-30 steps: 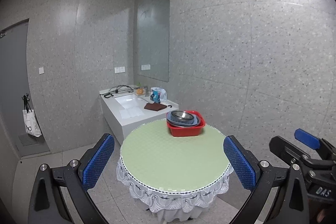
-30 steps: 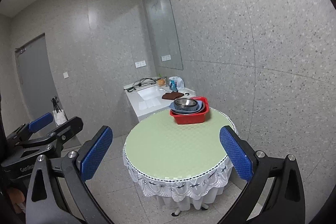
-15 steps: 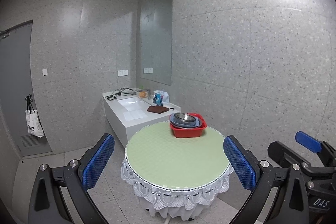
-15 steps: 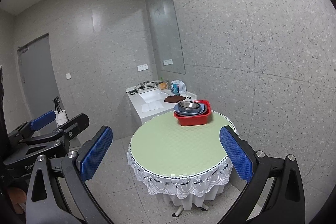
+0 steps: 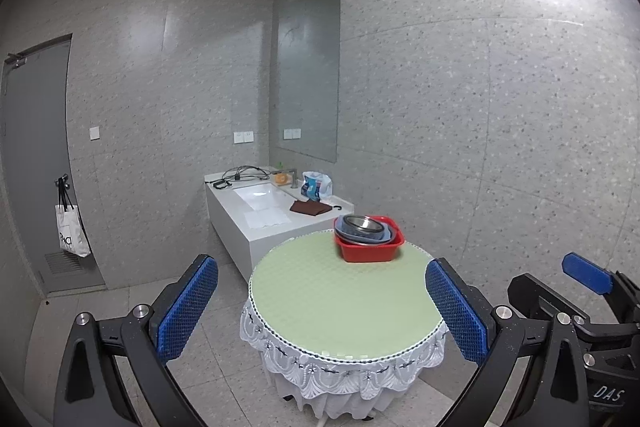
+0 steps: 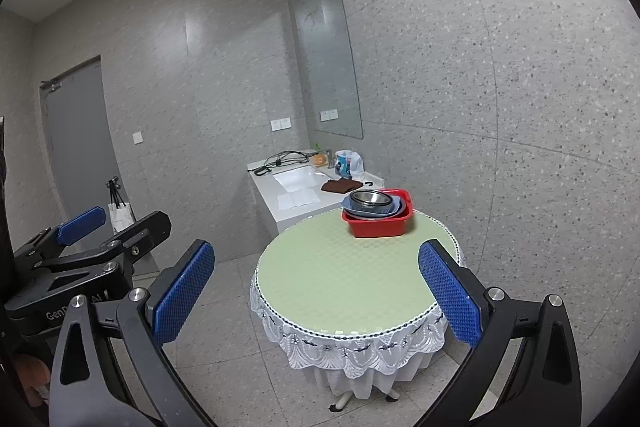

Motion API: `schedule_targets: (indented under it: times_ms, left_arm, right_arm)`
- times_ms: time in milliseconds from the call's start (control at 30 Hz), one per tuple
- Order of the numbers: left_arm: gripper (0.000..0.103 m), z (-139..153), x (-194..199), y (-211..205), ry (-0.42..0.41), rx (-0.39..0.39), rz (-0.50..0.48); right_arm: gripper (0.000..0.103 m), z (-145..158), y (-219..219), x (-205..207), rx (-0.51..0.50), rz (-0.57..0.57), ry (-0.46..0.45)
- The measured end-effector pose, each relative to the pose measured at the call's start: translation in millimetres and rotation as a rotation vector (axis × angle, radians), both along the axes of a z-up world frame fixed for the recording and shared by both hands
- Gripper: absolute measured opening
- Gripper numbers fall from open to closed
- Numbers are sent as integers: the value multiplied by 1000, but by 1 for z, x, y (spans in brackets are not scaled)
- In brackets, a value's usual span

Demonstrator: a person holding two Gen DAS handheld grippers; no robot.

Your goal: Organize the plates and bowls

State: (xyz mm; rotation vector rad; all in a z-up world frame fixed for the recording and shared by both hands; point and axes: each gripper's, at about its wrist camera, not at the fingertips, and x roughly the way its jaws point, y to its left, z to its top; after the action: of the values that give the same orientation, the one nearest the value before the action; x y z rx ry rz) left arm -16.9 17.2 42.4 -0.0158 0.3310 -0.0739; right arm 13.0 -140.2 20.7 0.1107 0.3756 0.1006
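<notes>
A red plastic basin (image 5: 370, 251) (image 6: 380, 225) stands at the far edge of a round table with a green top (image 5: 340, 303) (image 6: 352, 275). In it lies a stack of blue dishes (image 5: 384, 233) (image 6: 394, 209) with a steel bowl (image 5: 362, 223) (image 6: 370, 198) on top. My left gripper (image 5: 322, 311) is open and empty, well back from the table. My right gripper (image 6: 316, 291) is open and empty too, also well back. Each gripper shows at the side of the other's view.
A white sink counter (image 5: 264, 211) stands behind the table against the wall, with cables, a brown cloth (image 5: 310, 207) and a blue packet (image 5: 314, 185). A grey door (image 5: 32, 167) with a hanging white bag (image 5: 70, 235) is at the left. Tiled floor surrounds the table.
Both grippers have pulled back and risen, so the table and basin look smaller and farther away. Both stay open.
</notes>
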Motion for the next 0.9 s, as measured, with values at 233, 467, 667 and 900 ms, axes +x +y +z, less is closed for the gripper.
schedule_targets:
  times_ms: [233, 467, 667, 900]
  left_arm:
    - [102, -1, 8, 0, 4, -2, 8]
    - [102, -2, 18, 2, 10, -2, 15]
    - [102, -4, 25, 4, 15, 0, 17]
    - [102, -5, 29, 4, 19, -3, 21]
  right_arm:
    - [103, -1, 6, 3, -5, 2, 2]
    - [103, -2, 11, 7, -10, 5, 7]
    - [103, -2, 15, 10, -8, 6, 11]
    - [103, -2, 16, 11, -10, 5, 13]
